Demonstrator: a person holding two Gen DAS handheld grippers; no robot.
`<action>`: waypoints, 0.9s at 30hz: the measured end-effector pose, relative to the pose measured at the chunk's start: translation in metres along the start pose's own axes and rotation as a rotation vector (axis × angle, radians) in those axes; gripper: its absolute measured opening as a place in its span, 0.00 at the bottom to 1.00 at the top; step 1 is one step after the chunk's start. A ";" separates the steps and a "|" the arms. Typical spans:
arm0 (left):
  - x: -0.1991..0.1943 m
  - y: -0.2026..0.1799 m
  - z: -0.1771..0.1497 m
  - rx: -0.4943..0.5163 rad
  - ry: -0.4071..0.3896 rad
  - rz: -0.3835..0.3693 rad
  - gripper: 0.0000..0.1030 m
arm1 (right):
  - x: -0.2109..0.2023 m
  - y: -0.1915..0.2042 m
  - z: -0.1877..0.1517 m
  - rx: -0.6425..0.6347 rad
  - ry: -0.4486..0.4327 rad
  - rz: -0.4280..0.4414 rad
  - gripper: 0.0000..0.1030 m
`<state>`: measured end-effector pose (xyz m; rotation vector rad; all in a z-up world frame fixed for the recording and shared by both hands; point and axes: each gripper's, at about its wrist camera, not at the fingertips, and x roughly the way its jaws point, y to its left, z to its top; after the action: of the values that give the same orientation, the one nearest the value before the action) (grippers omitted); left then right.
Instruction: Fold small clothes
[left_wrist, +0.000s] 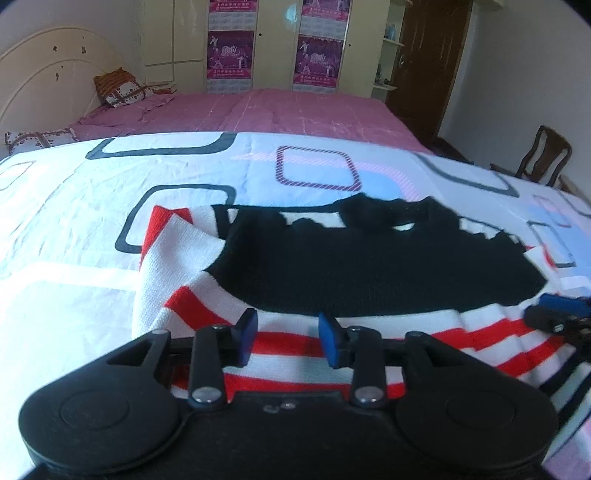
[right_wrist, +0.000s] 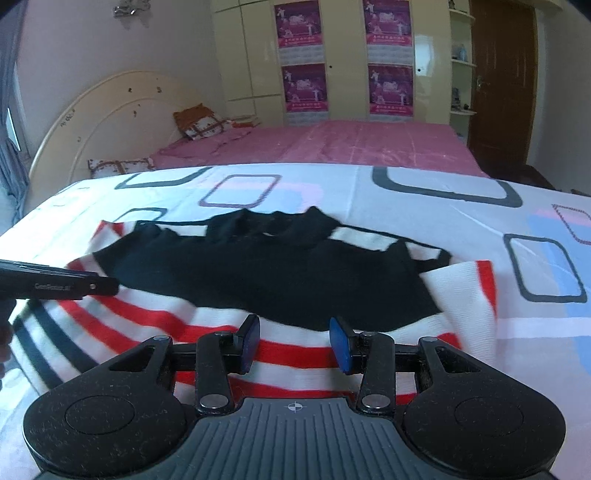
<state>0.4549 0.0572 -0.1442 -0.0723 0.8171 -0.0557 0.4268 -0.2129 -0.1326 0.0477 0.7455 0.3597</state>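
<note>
A knitted sweater (left_wrist: 369, 266) lies flat on the bed's patterned sheet (left_wrist: 74, 221), black ribbed body up top, red and white stripes along the near hem. Left hand-held gripper (left_wrist: 288, 341) hovers over that hem, blue pads spread, nothing between them. Right hand-held gripper (right_wrist: 295, 345) likewise parted above the stripes. The collar is too dark to read; the far sleeve blurs out.

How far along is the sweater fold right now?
Done: both sleeves look folded in over the black body of the sweater, which lies flat on the patterned sheet. In hand: nothing; the left tool and right tool sit open over the striped hem. Left: grip the hem and fold it up toward the collar.
</note>
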 end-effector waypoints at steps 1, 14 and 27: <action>-0.005 -0.002 -0.001 0.000 -0.006 -0.011 0.37 | 0.000 0.003 -0.001 0.000 0.002 0.003 0.41; -0.023 0.018 -0.037 0.044 -0.002 -0.005 0.49 | -0.022 -0.014 -0.041 0.012 0.051 -0.143 0.41; -0.033 0.020 -0.031 0.003 0.050 -0.023 0.63 | -0.043 -0.007 -0.043 0.069 0.063 -0.182 0.41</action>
<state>0.4104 0.0784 -0.1434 -0.0778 0.8660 -0.0812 0.3712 -0.2377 -0.1370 0.0335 0.8182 0.1629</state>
